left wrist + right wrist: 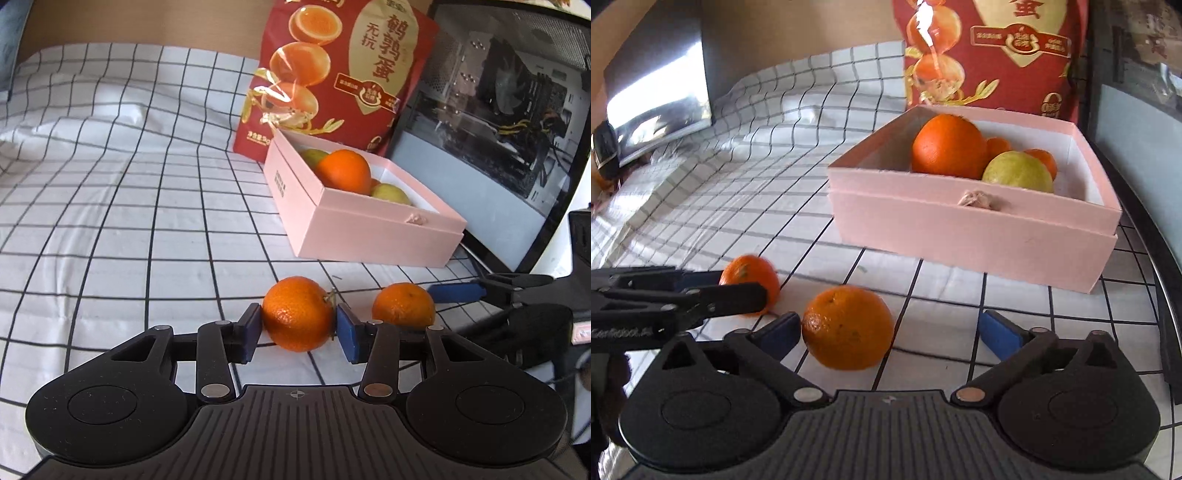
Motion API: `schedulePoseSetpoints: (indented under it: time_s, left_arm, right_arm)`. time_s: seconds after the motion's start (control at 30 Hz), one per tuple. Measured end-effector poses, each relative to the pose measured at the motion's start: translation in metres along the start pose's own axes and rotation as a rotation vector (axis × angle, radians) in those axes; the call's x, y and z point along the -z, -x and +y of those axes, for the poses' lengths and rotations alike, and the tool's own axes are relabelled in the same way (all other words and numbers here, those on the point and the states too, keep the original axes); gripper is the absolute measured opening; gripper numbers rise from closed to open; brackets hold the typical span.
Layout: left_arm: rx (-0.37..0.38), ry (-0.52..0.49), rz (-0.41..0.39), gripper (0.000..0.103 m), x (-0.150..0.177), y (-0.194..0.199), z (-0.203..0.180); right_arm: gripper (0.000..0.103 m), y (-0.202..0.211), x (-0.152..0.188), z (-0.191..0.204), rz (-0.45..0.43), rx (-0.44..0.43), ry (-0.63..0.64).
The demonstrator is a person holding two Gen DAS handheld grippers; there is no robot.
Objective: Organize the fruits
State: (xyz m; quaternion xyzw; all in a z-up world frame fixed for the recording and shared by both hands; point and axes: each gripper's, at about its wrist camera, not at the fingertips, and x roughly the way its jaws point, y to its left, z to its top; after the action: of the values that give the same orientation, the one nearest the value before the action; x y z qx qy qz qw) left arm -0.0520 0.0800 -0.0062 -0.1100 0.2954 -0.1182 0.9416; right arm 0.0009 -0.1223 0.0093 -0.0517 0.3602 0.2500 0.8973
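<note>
My left gripper (298,329) is shut on a mandarin (298,314), both blue pads against its sides, on the checked cloth. A second mandarin (403,304) lies just to its right. In the right wrist view that second mandarin (847,328) lies between the wide-open fingers of my right gripper (890,332), touching the left pad only. The left gripper's mandarin (750,275) shows at the left there. A pink box (369,236) stands behind and holds a big orange (345,171) and green-yellow fruits (1017,172).
A red snack bag (332,74) stands behind the pink box (975,236). A glass-sided computer case (498,122) is to the right. A dark screen (661,88) stands at the far left in the right wrist view. The checked cloth (110,184) stretches left.
</note>
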Motion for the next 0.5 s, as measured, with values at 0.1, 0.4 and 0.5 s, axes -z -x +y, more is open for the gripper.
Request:
schedulePoseSetpoints:
  time_s: [0.1, 0.4, 0.5]
  left_arm:
    - [-0.018, -0.008, 0.000, 0.048, -0.002, -0.005, -0.003]
    - [-0.035, 0.037, -0.013, 0.048, -0.001, -0.001, 0.003]
    - [-0.043, 0.045, -0.014, 0.047, 0.004, 0.006, 0.002]
  right_arm:
    - [0.103, 0.002, 0.004, 0.008, 0.030, 0.028, 0.070]
    - [0.103, 0.009, 0.009, 0.010, 0.032, 0.009, 0.105]
    - [0.103, 0.014, 0.012, 0.010, 0.022, -0.001, 0.125]
